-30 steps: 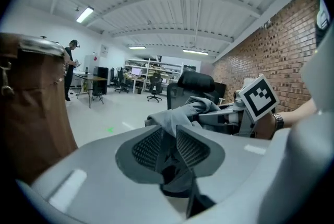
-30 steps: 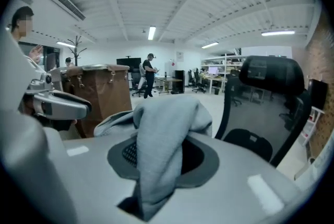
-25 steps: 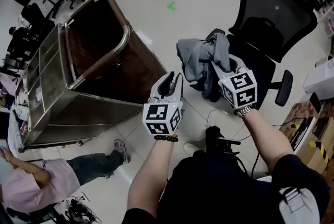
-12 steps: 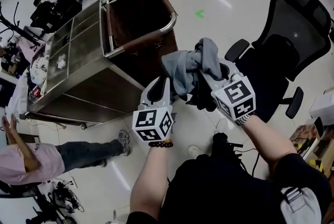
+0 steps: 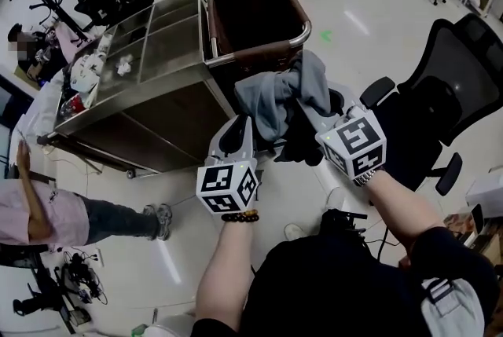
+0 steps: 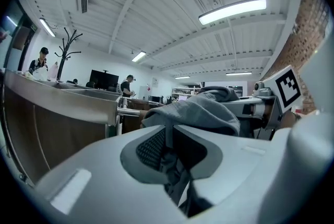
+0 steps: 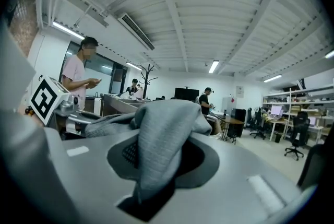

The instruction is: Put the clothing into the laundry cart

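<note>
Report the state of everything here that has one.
grey garment: held in the air beside the cart, gripped by both tools.
left tool: shut on the grey garment.
right tool: shut on the grey garment.
laundry cart: open on top, garment not yet inside.
office chair: upright.

Held up at centre between left tongs (image 5: 240, 127) and right tongs (image 5: 308, 106), set side by side and pinching it from either end: clothing (image 5: 275, 92), bunched above both and drooping between. Just behind it and a little left, laundry cart (image 5: 263, 47), open bin nearest, flat top (image 5: 149, 53) stretching away left with small items on it. Right of right tongs, office chair (image 5: 440, 92). At far left on the floor (image 5: 173, 265), a seated person (image 5: 47, 214), in front of the cart
</note>
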